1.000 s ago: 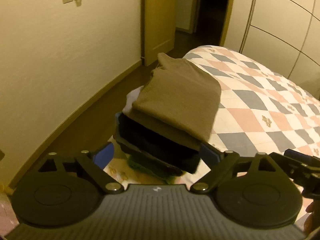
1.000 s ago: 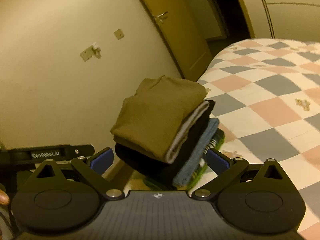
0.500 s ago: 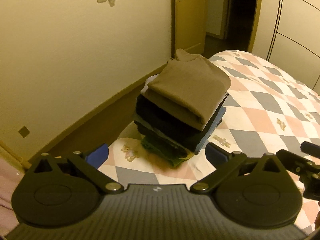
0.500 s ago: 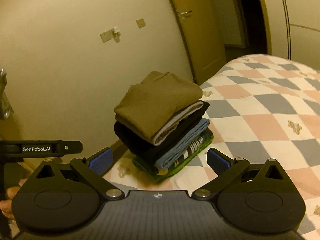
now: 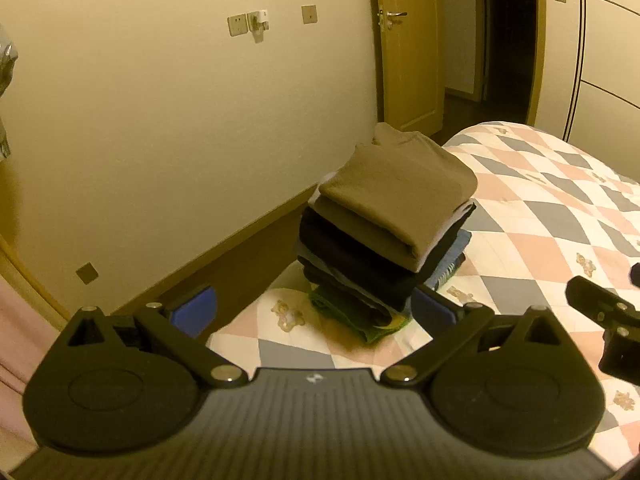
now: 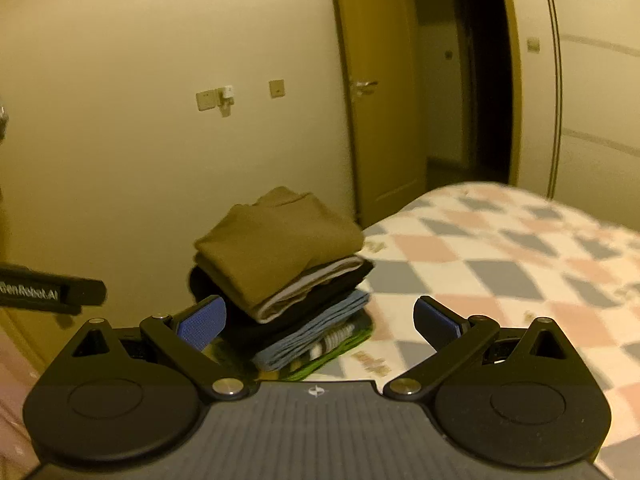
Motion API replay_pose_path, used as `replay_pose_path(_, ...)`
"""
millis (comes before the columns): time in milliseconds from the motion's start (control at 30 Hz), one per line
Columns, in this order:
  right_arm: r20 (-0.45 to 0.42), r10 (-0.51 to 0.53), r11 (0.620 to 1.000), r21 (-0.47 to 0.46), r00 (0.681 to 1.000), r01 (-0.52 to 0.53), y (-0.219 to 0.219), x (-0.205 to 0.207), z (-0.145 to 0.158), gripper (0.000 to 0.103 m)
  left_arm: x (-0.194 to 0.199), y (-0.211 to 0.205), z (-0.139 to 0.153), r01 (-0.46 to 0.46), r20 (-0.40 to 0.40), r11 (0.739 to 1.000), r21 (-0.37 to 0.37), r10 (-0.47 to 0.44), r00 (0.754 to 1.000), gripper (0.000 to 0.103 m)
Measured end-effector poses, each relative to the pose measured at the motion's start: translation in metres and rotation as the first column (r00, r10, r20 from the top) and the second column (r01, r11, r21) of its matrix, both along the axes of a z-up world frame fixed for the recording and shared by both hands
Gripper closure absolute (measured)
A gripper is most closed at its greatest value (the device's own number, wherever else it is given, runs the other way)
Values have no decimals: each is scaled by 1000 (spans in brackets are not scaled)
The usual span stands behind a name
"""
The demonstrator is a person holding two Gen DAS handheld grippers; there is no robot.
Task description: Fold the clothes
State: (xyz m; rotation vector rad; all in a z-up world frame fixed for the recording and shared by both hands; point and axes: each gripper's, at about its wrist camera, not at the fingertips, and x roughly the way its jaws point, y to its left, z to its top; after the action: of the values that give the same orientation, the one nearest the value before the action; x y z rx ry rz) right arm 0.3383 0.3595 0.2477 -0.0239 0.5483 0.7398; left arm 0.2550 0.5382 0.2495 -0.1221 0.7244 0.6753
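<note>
A stack of folded clothes [image 5: 384, 248] stands at the near corner of the bed, with an olive-brown garment [image 5: 404, 192] on top and black, blue and green pieces below. It also shows in the right wrist view [image 6: 288, 276], olive garment [image 6: 276, 240] uppermost. My left gripper [image 5: 314, 308] is open and empty, a short way back from the stack. My right gripper [image 6: 318, 318] is open and empty, also back from the stack. The right gripper's body shows at the right edge of the left wrist view [image 5: 608, 320].
The bed has a checked pink, grey and white quilt [image 5: 560, 216]. A cream wall [image 5: 160, 120] runs along the left, with a wooden floor strip [image 5: 224, 272] between it and the bed. A wooden door [image 5: 408, 52] and wardrobe panels [image 5: 608, 40] stand beyond.
Both grippers have pulled back and away from the stack, which now looks smaller and farther off. The stack stays in place on the bed corner.
</note>
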Motion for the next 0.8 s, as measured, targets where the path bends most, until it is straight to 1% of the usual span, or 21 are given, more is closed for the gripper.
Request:
replay_pose_path(133,-84,47,998,41,995,-44,-7,9,0,0,0,-4,-3,-5,-14,1000,-23,4,1000,1)
replay_pose_path(200,-121,55,998,37,991,-50,-8,12,0,0,0,-6,-5,-4,-23,999,-35,3,1000,1)
replay_pose_path(333,-168,78,997,24,983,-75,-8,15,-6,0,0,-10,-11,-8,-34,999,-48,6,999,1)
replay_pose_path(600,-228,99,994,-25,969,-108,-3,19,-25,0,4,-11,-33,-32,-89,993,-111,22,996,1)
replay_pose_path(800,-256,101,992,-43,961,-116,-3,27,-34,0,8,-13,-42,-41,-103,990,-131,27,994,1)
